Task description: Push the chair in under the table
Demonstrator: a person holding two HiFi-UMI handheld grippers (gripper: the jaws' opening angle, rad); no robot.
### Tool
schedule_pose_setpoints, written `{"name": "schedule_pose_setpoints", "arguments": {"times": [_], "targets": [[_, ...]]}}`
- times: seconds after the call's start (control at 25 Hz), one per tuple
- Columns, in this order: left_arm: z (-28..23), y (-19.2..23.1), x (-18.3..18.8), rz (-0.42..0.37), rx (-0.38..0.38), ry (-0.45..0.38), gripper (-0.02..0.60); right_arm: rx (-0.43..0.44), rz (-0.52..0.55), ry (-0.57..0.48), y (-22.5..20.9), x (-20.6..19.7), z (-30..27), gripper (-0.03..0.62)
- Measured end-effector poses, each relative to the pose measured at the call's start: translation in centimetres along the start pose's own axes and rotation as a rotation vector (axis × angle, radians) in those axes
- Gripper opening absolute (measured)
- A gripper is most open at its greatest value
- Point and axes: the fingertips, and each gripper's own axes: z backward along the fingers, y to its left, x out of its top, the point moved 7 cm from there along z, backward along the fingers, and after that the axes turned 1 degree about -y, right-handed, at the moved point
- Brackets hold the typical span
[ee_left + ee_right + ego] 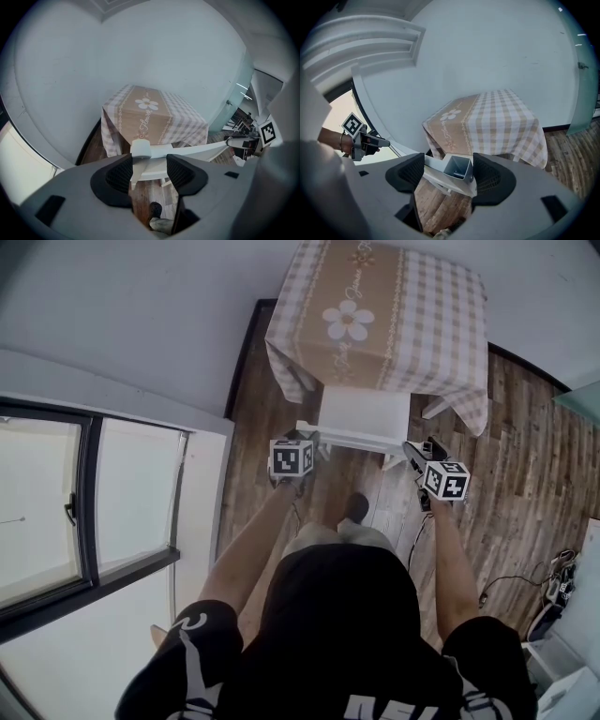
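A white chair (366,411) stands on the wood floor with its seat partly under a small table (375,306) covered by a beige checked cloth with a daisy. Its back rail faces me. My left gripper (307,444) is at the rail's left end, and in the left gripper view the corner post (140,149) sits between the open jaws of the left gripper (150,172), near the left pad. My right gripper (414,452) is at the rail's right end. The hollow square post top (457,168) lies between the open jaws of the right gripper (449,172), close to the right pad.
The table stands against a pale wall (141,306). A dark-framed window (84,512) is at the left. Cables and a plug strip (561,579) lie on the floor at the right. My foot (356,507) is just behind the chair. A glass panel (586,93) stands right of the table.
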Motion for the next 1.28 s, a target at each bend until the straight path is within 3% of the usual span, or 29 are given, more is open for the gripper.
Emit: {"name": "schedule_pose_setpoints", "arguments": {"times": [0.68, 1.28], "targets": [[0.1, -1.1, -0.6, 0.022, 0.014, 0.013, 0.235, 0.023, -0.025, 0.039, -1.1, -0.2, 0.3, 0.345], [-1.5, -3.1, -2.2, 0.053, 0.019, 0.067, 0.238, -0.052, -0.063, 0.095, -3.5, -1.6, 0.8, 0.344]]}}
